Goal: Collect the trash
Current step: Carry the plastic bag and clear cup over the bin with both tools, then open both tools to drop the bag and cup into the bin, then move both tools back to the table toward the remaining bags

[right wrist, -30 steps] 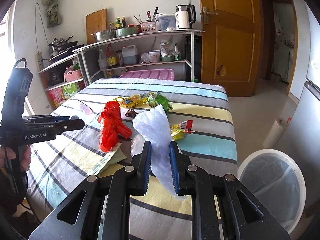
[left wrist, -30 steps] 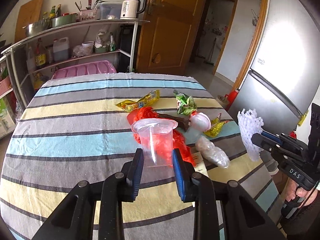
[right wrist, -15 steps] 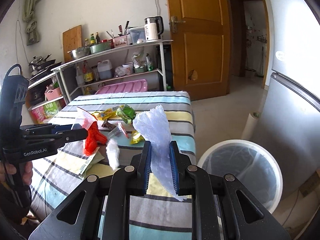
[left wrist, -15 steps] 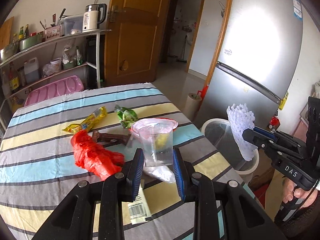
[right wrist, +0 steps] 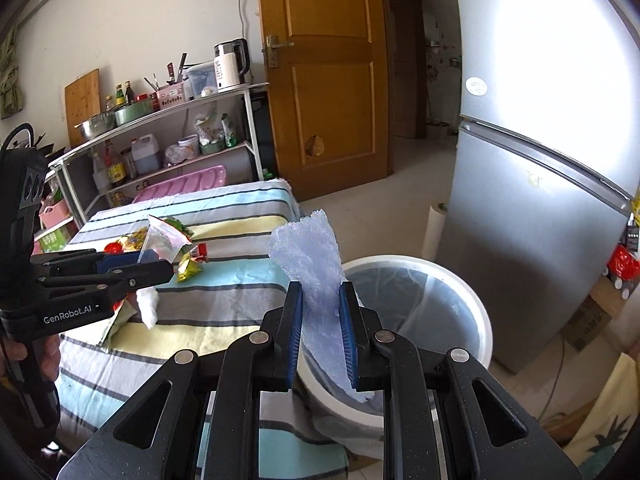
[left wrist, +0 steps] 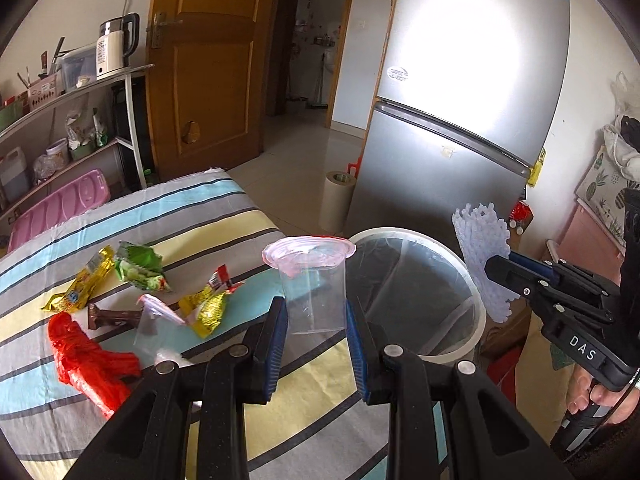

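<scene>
A table (left wrist: 168, 216) under a striped cloth carries the litter, all left of the left tongs: a red bag (left wrist: 86, 356) nearest, a brown wrapper (left wrist: 110, 316) and clear bag (left wrist: 154, 326) beyond it, then yellow wrappers (left wrist: 78, 285) and a green packet (left wrist: 138, 266) farther off.

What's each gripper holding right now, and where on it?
Left gripper clamps the clear plastic cup by its lower sides; right gripper pinches the foam net sleeve around its middle.
</scene>
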Tool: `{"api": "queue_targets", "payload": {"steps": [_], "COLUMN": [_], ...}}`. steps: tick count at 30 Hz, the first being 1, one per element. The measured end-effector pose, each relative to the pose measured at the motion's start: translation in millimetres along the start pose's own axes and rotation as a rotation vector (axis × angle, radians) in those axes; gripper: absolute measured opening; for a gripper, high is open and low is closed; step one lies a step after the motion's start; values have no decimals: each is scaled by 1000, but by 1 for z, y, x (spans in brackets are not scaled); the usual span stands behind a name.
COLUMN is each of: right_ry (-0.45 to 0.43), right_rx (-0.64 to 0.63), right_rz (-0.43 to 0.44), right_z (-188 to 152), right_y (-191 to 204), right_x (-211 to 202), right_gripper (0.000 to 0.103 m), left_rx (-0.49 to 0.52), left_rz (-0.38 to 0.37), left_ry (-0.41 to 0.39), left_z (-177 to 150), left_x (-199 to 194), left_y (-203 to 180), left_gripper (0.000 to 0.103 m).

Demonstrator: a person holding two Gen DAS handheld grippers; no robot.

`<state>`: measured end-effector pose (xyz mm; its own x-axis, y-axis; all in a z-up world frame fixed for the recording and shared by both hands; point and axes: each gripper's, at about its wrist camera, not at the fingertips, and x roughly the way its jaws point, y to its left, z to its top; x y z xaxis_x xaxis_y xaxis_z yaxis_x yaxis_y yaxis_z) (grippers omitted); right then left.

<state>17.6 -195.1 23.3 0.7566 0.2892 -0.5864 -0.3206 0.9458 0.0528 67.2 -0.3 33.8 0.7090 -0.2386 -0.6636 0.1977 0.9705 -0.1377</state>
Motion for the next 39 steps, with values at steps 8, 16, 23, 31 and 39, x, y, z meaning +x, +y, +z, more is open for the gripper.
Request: {"api": "queue_targets", "payload": {"steps": [8, 16, 23, 31, 39], "right_ry": [45, 111, 152, 153, 124], "right_rx": [58, 104, 122, 141, 131], "right_rz": [-80, -124, -161, -180, -173], "right_z": [-7, -15, -21, -26, -24], "right_y": [-33, -61, -76, -79, -64], "right_x": [12, 33, 48, 48, 37], "right_gripper": [19, 19, 22, 39, 44], "left_rx": [53, 91, 94, 78, 52], "left_rz": [-28, -65, -59, -49, -35], "left_ry": [42, 103, 149, 149, 114], "left_z": [12, 16, 10, 9, 6], "left_x": [38, 75, 100, 99, 72], "left_y": [-35, -65, -73, -68, -55], "left_gripper": [30, 30, 30, 43, 44]}}
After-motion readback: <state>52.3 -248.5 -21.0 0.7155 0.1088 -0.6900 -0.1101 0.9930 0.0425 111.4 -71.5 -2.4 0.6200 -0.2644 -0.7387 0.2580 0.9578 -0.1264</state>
